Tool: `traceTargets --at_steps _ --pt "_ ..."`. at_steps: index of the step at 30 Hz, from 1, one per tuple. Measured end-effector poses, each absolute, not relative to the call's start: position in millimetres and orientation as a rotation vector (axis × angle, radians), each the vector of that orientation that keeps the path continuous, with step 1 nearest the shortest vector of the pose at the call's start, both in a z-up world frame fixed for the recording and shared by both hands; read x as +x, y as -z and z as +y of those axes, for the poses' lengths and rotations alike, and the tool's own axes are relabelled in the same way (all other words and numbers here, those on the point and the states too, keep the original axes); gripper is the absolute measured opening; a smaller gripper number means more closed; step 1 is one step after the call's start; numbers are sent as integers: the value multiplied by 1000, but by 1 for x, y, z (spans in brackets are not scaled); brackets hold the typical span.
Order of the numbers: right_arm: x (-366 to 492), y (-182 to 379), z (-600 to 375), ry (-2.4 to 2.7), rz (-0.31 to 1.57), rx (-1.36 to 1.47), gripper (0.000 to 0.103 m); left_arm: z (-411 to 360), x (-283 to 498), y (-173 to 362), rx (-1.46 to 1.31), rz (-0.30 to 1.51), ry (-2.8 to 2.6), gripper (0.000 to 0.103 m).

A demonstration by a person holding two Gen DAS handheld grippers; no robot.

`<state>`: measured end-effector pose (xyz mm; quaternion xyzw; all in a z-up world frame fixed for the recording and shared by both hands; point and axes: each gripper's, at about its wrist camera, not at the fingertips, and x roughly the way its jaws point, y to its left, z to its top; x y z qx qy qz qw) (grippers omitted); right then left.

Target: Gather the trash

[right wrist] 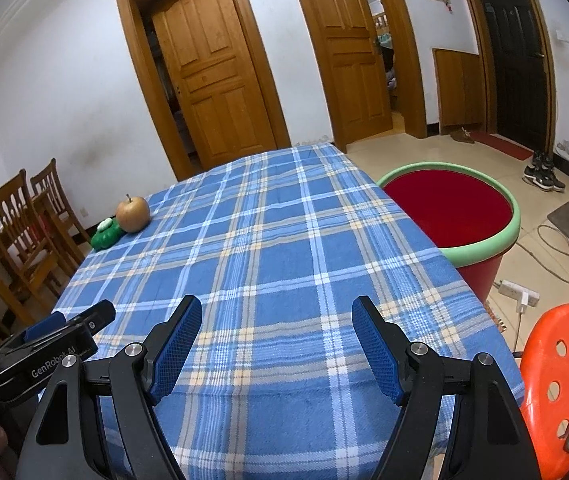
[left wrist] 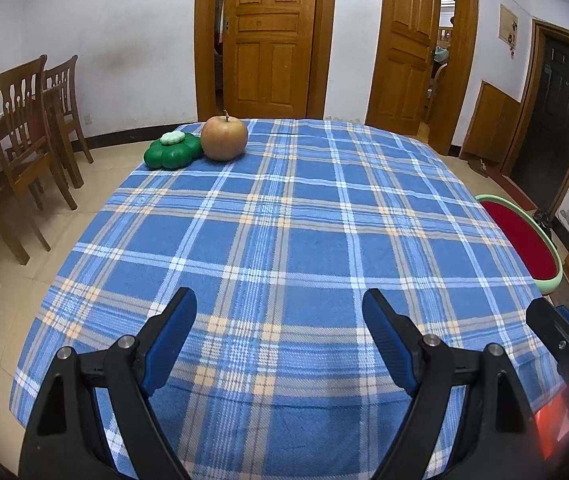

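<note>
On blue plaid tablecloth (left wrist: 284, 220), apple (left wrist: 224, 137).

A wide stretch of blue plaid tablecloth (left wrist: 284, 220) lies bare from near edge to far. Only the far left corner is blocked, by a round brownish apple (left wrist: 224, 138) touching a green clover-shaped plastic container (left wrist: 172, 152). A red green-rimmed plastic tub (right wrist: 450, 210) stands beside the right edge.

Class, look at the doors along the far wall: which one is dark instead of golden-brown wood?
The black door at the far right, closed, beside the two golden-brown panelled wooden doors.
</note>
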<state>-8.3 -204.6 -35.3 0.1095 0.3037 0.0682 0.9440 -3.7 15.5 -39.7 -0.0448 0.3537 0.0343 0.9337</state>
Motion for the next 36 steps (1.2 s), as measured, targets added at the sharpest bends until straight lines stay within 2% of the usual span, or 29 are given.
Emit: traceTargets --at_steps 36 --pt "-7 39 -208 -130 631 234 78 11 -4 39 -83 719 -66 84"
